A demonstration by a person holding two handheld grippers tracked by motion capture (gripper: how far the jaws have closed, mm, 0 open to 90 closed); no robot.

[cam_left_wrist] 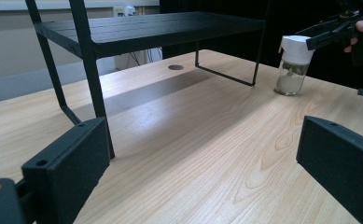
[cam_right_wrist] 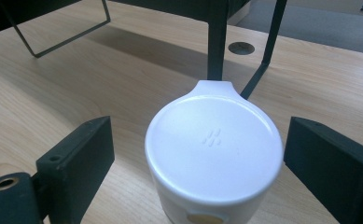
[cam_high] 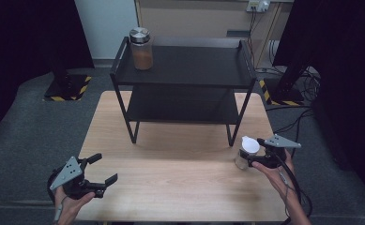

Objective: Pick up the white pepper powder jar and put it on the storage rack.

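A light wooden table [cam_high: 180, 178] spans the middle of the high view, with a black two-tier rack [cam_high: 185, 65] at its upper centre and a brown-filled jar [cam_high: 141, 49] on the rack's top left. At lower left the left gripper [cam_high: 106, 169] gapes wide, holding nothing. At right, the right gripper [cam_right_wrist: 197, 158] straddles the white-capped shaker jar [cam_right_wrist: 214, 149], with gaps on both sides.

Open tabletop [cam_high: 171, 178] lies before the black rack [cam_high: 185, 77], whose legs bar passage.
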